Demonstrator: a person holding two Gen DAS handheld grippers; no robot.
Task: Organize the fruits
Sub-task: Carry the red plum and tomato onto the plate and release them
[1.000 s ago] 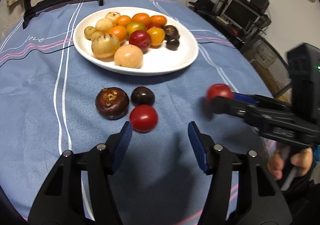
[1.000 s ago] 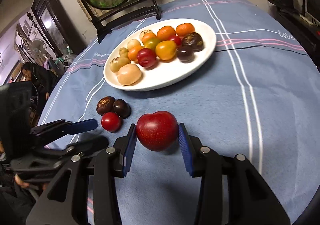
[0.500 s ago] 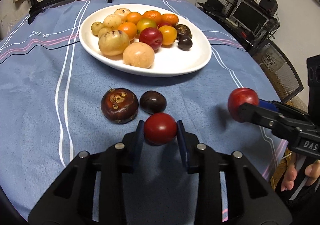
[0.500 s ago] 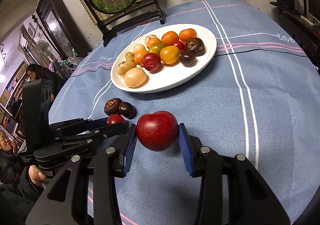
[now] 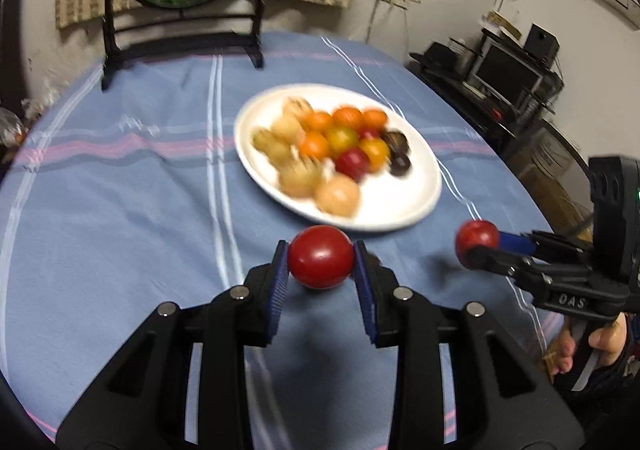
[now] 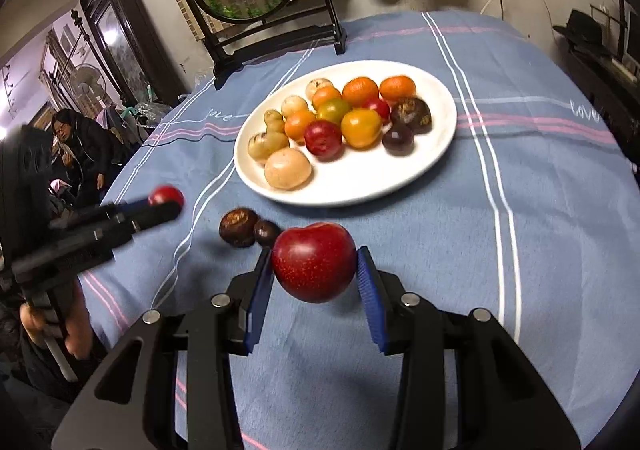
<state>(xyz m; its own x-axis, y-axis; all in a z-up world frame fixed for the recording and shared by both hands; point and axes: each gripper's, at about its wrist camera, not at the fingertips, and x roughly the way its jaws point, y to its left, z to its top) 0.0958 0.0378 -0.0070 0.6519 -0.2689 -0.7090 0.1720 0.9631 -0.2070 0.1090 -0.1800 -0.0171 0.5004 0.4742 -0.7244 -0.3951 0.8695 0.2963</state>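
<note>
Left gripper (image 5: 321,264): clamped on small red tomato (image 5: 320,262); light, smooth, bruisable.
Right gripper (image 6: 316,270): clamped across red plum (image 6: 314,262) at its widest; firm-skinned.

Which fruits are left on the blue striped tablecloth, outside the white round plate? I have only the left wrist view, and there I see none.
Observer: Two dark brown round fruits lie side by side, touching, on the blue striped tablecloth, in front of the white round plate.
Operator: How does the right gripper hold its fruit? I see it only from the side.
Observer: The right gripper has both blue pads pressed on a big red speckled plum, one pad on each side.
</note>
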